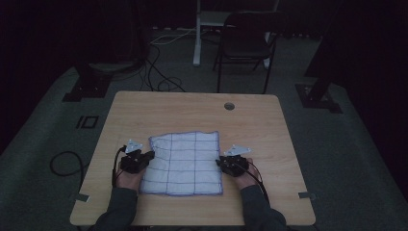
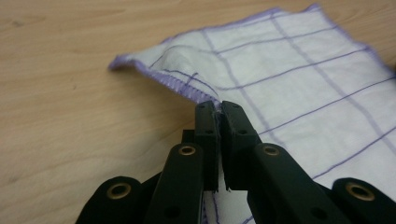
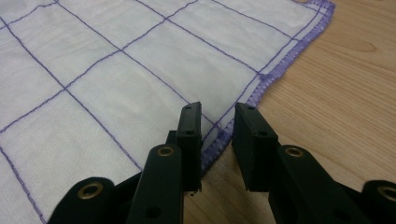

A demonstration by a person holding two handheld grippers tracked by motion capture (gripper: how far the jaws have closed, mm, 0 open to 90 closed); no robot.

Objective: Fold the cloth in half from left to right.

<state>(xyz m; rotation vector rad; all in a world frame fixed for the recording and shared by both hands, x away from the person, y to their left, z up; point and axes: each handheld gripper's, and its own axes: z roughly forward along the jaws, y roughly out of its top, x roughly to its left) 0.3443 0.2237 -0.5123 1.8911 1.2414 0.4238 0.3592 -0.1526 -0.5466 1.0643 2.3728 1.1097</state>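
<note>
Cloth (image 1: 185,163) | edge pinched in left hand-held gripper (image 2: 219,109)

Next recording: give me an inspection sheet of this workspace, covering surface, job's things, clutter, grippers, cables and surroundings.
Surface: wooden table with a round cable hole near the far edge.
Job's things: white cloth with a purple grid and hem, spread mostly flat; its left edge is lifted where it is pinched.
Clutter: nothing seen on the table.
Grippers: left gripper shut on the cloth's left hem; right gripper at the right hem, fingers apart, the hem between them, not pinched.
Cables: one trails from each gripper; a loop lies on the floor left of the table, more beyond it.
Surroundings: dim room, dark folding chair behind the table, stand bases on grey carpet.
</note>
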